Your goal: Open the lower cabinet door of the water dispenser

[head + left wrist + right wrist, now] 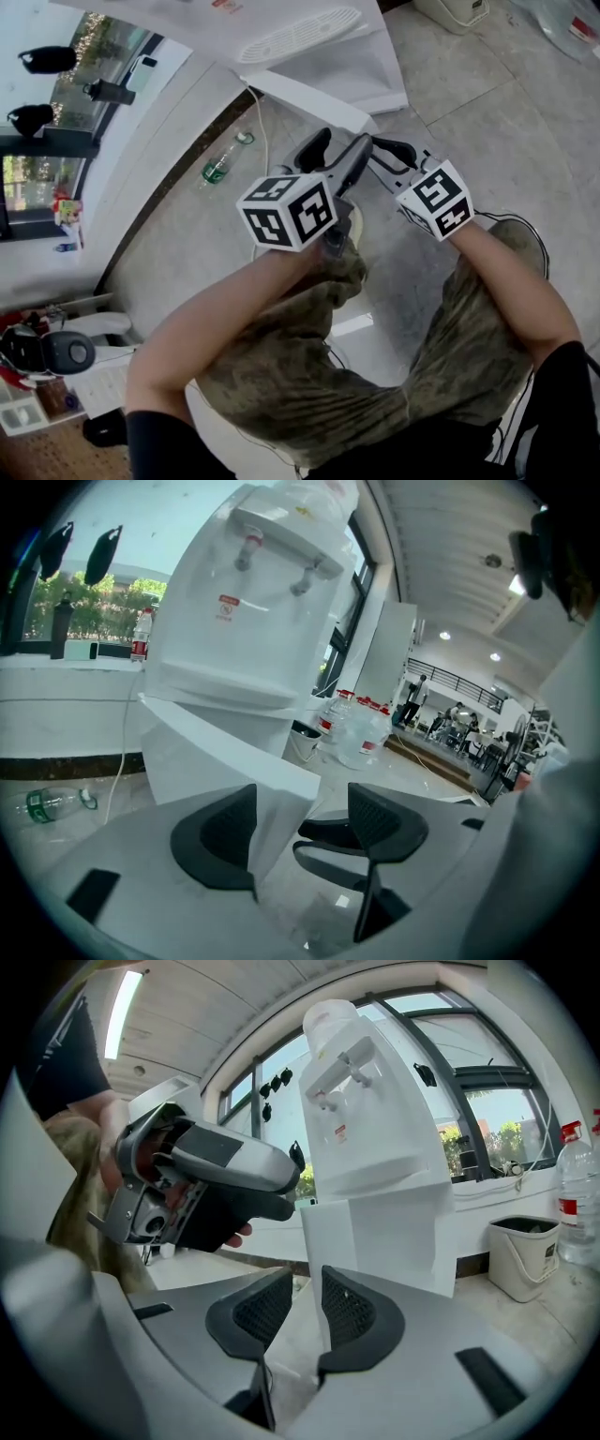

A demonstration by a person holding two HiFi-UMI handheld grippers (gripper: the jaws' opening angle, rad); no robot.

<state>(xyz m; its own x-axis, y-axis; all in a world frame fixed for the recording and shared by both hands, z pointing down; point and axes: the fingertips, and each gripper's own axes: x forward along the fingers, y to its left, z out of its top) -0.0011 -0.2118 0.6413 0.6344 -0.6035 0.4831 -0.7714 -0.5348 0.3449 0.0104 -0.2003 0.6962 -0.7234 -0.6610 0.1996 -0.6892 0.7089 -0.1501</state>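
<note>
A: Tongs from the head view?
B: Left gripper (342,147) and right gripper (389,155) side by side at the lower cabinet door (309,101), swung out from the water dispenser (300,37).
A: Left gripper view?
B: Jaws wide apart, door's corner between them, close against one pad.
A: Right gripper view?
B: Narrowly parted, not clamped; door's edge in the gap along one pad.
</note>
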